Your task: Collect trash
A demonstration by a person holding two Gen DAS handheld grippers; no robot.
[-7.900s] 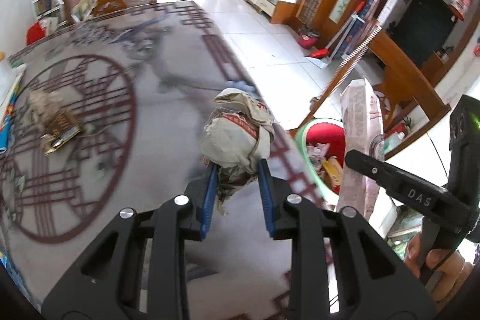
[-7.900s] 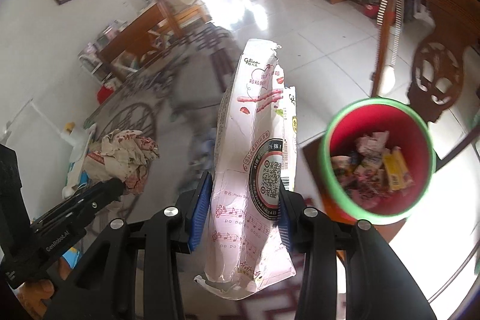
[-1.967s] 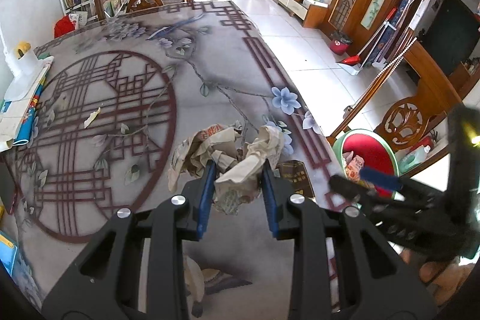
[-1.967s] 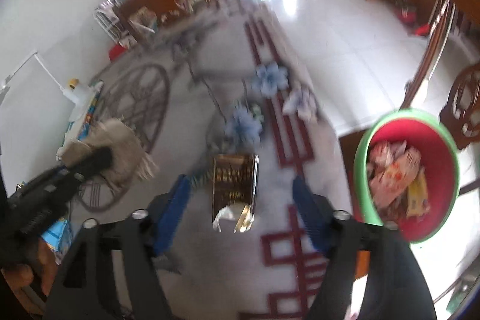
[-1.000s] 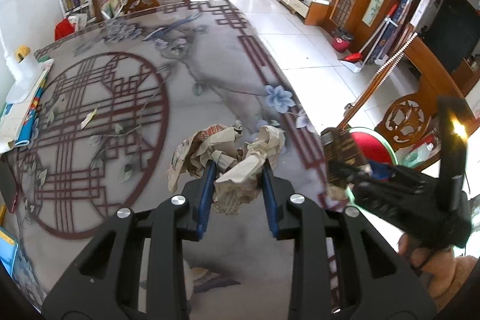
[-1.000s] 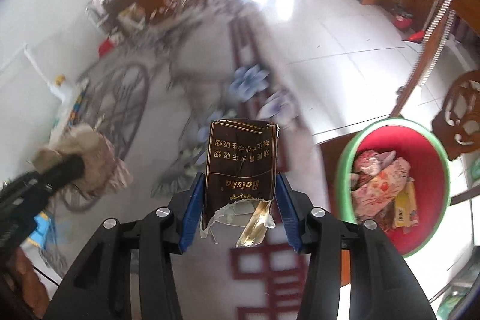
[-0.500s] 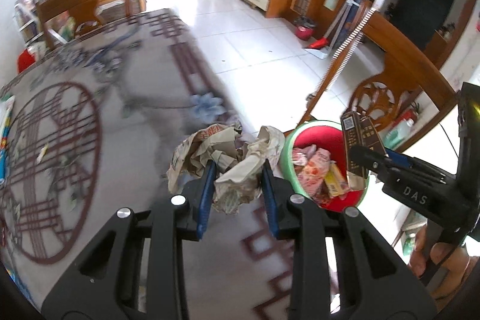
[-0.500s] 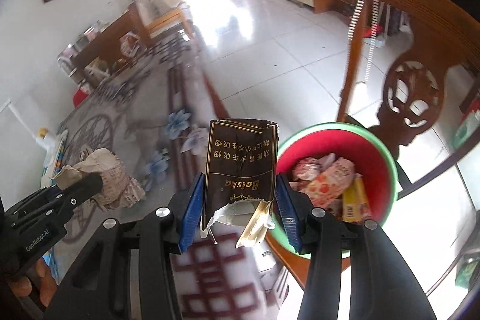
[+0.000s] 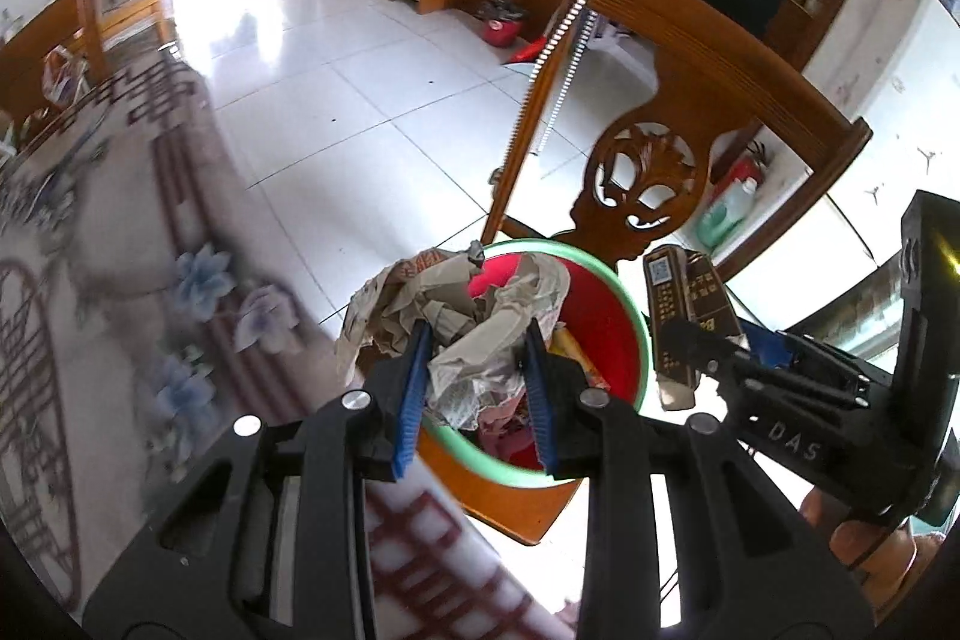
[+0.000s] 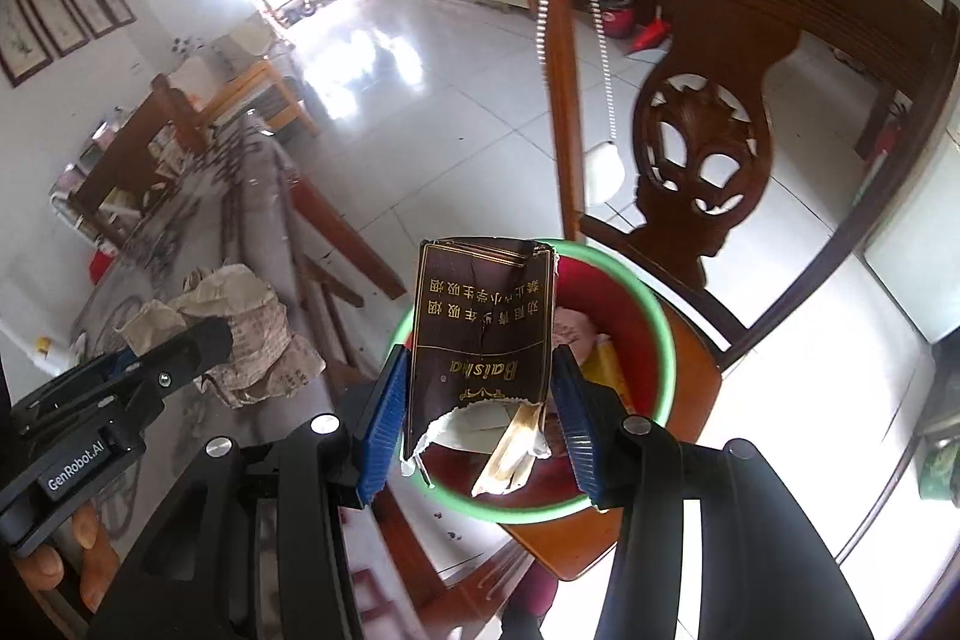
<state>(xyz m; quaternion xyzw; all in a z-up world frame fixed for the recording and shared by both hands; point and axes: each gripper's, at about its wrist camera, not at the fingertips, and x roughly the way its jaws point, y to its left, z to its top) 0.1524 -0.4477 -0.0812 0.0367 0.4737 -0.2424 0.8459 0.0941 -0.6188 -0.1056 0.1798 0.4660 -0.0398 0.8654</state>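
My left gripper (image 9: 477,370) is shut on a crumpled paper wad (image 9: 474,316) and holds it over the near rim of the red bin with a green rim (image 9: 624,304). The wad also shows in the right wrist view (image 10: 240,334). My right gripper (image 10: 477,400) is shut on a torn dark brown cigarette pack (image 10: 480,328) and holds it above the same bin (image 10: 654,316). The pack shows in the left wrist view (image 9: 684,304) just right of the bin. The bin stands on a wooden chair seat (image 10: 696,400) and holds several wrappers.
The patterned table (image 9: 120,292) lies to the left, its edge next to the bin. The carved chair back (image 9: 654,172) rises behind the bin. White tiled floor (image 9: 360,88) stretches beyond. Another chair (image 10: 180,124) stands at the table's far end.
Both grippers have swung right from above the table to above the bin, each carrying its trash. The table has slid to the left of both views.
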